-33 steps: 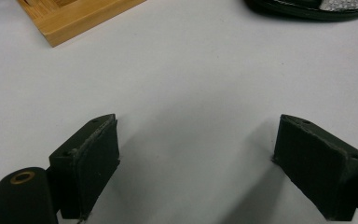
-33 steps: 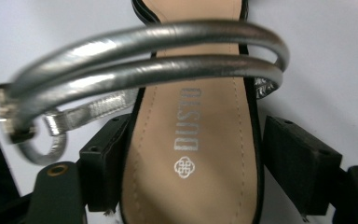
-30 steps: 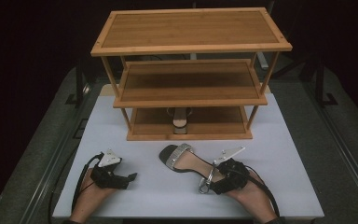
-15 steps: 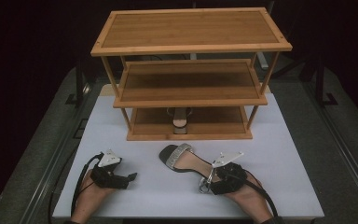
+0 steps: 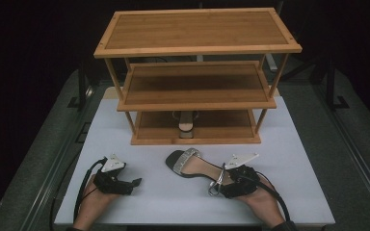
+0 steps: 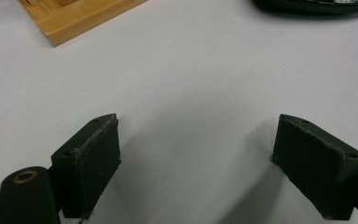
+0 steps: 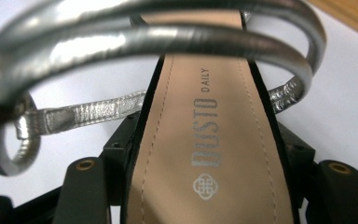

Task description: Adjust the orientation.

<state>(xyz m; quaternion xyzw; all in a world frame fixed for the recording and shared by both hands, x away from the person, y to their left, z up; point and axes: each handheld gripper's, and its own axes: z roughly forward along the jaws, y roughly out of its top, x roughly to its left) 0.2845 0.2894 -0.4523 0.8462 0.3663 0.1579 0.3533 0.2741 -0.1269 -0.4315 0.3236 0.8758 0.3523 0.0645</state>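
A black sandal (image 5: 192, 168) with a tan insole and silver straps lies on the white table (image 5: 294, 144), toe toward the wooden rack (image 5: 197, 48). My right gripper (image 5: 221, 186) is at its heel end. In the right gripper view the sandal (image 7: 205, 107) runs between the two jaws of my right gripper (image 7: 209, 154). They have been closing and now press on both edges of the sole. A matching sandal (image 5: 185, 126) stands on the rack's bottom shelf. My left gripper (image 5: 131, 186) rests open on the table at the left, with bare table between the jaws of the left gripper (image 6: 198, 163).
The three-shelf rack stands at the table's back. Its base corner (image 6: 74, 18) lies ahead of the left gripper, and the sandal's dark edge (image 6: 307, 5) is at that view's top right. Cables trail from both grippers toward the front edge.
The right gripper's jaws have drawn in on the sandal's heel end, with the hand shifting only slightly. The left gripper and both sandals stay where they were.
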